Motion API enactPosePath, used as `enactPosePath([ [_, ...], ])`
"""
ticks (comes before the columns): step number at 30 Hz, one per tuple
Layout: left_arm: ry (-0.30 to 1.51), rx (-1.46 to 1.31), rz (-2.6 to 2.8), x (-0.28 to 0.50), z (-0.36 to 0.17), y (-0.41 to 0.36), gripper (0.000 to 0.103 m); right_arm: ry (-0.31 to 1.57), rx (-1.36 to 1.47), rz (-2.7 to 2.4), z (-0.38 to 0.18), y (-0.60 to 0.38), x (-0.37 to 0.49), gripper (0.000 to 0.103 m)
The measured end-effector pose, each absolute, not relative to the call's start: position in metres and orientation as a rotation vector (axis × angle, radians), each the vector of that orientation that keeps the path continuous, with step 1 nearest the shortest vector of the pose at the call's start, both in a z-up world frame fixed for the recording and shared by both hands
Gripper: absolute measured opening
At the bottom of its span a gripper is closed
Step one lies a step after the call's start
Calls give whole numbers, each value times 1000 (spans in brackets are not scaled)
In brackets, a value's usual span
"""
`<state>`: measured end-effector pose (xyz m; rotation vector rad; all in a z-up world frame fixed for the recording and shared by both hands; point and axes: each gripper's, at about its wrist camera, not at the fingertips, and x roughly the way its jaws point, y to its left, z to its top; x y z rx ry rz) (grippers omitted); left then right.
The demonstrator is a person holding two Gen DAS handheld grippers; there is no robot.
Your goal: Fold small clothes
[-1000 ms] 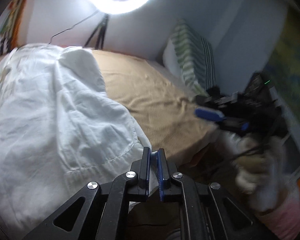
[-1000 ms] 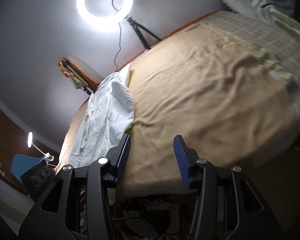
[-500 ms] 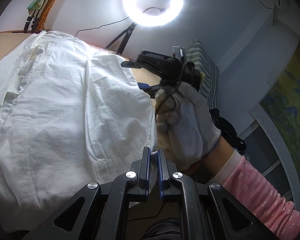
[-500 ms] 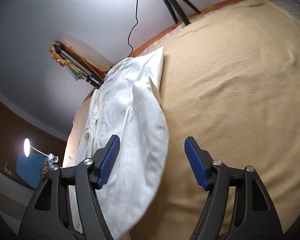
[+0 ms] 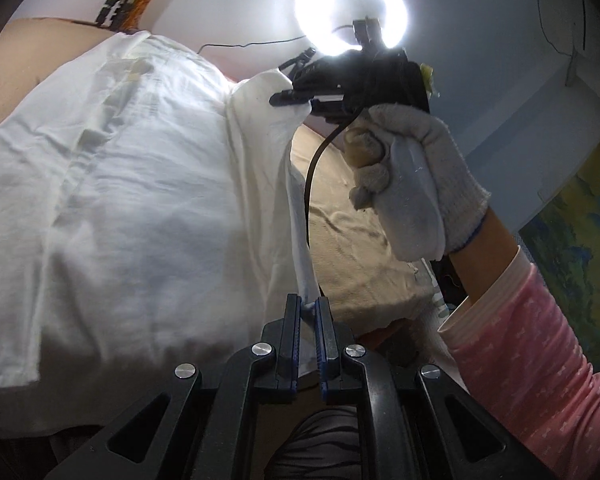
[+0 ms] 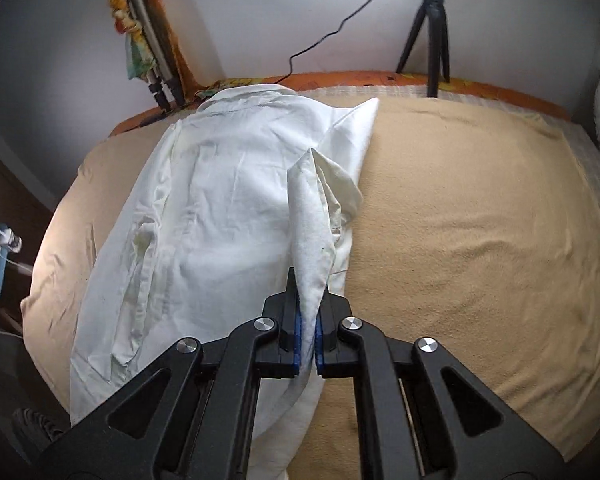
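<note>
So you've got the white shirt (image 6: 204, 216) spread lengthwise over the tan blanket (image 6: 480, 220), and both of your tools have a bite of it; your right gripper (image 6: 309, 312) is clenched on a raised fold of the shirt's edge, the cloth peaking up straight ahead of the jaws and running back down between the blue pads (image 6: 298, 330); most of the shirt lies ahead and to the left of those jaws, bare blanket to the right of them; from your other camera, your left gripper (image 5: 309, 312) is pinched tight on a thin strip of the shirt's hem, which climbs from between the jaws toward the upper right; the bulk of the shirt sits to the left of these jaws and ahead of them; your gloved right hand (image 5: 416, 184) is up and to the right of the left jaws, with the pink sleeve (image 5: 532, 344) trailing down; the ring light (image 5: 352, 16) glares behind that hand, and a tripod (image 6: 428, 36) stands past the far edge of the blanket
</note>
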<state>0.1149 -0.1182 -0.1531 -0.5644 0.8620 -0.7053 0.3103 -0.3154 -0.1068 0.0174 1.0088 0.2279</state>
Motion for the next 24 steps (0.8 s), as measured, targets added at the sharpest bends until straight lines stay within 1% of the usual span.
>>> enactPosePath([
  [5,859,-589,-676,104,-156,-91,4,1018,-102,260,-109,-259,311,6],
  [13,853,-590,-636,100,-153,-65,4,1086,-161,301,-150,-210,321,6],
  [14,853,-593,-633,100,-152,-63,4,1092,-167,309,-155,-207,322,8],
  [15,854,-597,-631,99,-152,-59,4,1102,-164,321,-160,-203,324,12],
  [16,857,-599,-631,98,-152,-57,4,1114,-143,340,-163,-205,325,22],
  [17,859,-596,-633,96,-152,-56,5,1127,-96,375,-163,-210,325,27],
  [18,859,-590,-635,93,-150,-54,4,1128,-41,413,-161,-214,323,34],
  [19,857,-584,-638,88,-149,-51,4,1122,17,457,-156,-222,319,38],
  [21,858,-568,-644,84,-145,-46,6,1086,89,510,-141,-239,305,40],
  [23,850,-551,-652,84,-143,-41,23,1047,147,528,-127,-263,284,42],
  [24,843,-536,-646,80,-140,-37,25,1034,173,523,-122,-275,274,42],
])
